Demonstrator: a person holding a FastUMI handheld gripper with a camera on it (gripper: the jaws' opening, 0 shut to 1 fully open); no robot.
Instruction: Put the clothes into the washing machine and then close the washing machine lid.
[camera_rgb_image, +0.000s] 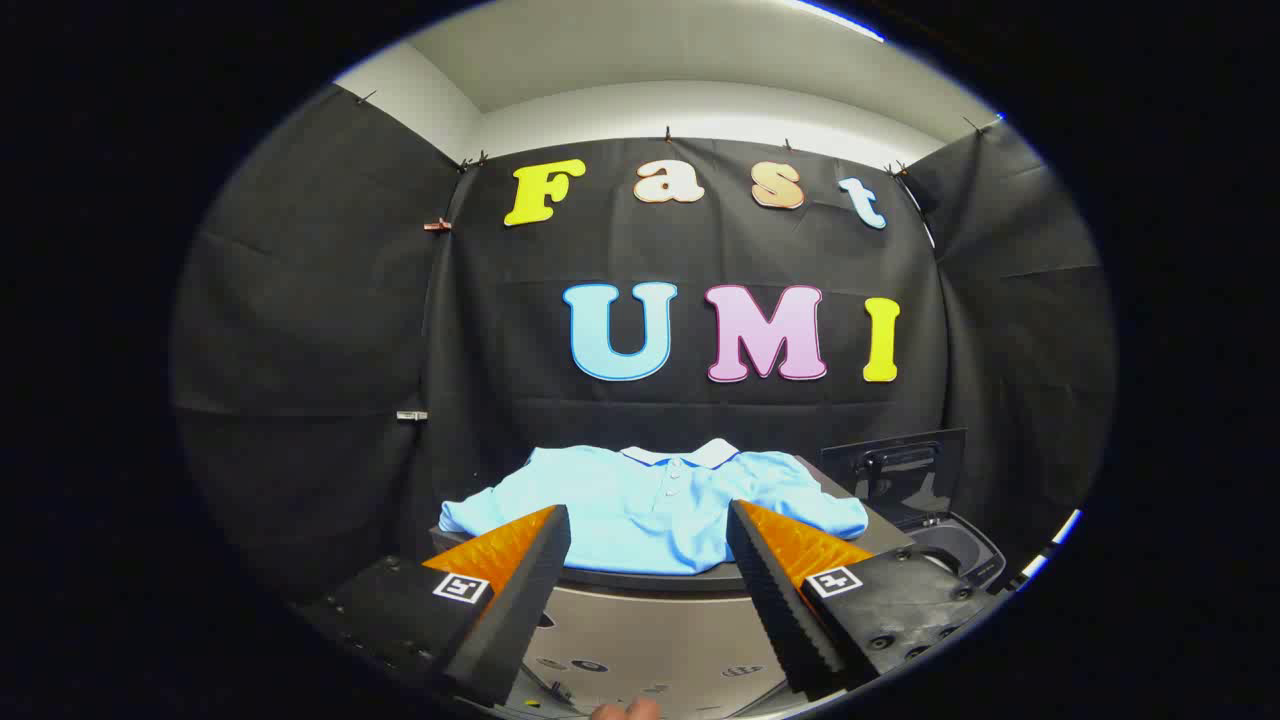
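Holding my gripper (648, 560) released, fingers spread, shirt (655, 505) lying flat on table (660, 578) just beyond them. Collar pointing away from me; long axis running sleeve to sleeve. Washing machine (955, 548), lid (893, 465) seemingly raised, sitting beside table. Risking single-layer pinch: trailing fabric snagging rim.

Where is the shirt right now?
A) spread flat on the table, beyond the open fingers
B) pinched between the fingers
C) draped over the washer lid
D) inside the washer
A: the shirt lies spread on the table beyond the open gripper, apart from its fingers, with the washer open beside the table, lid up.
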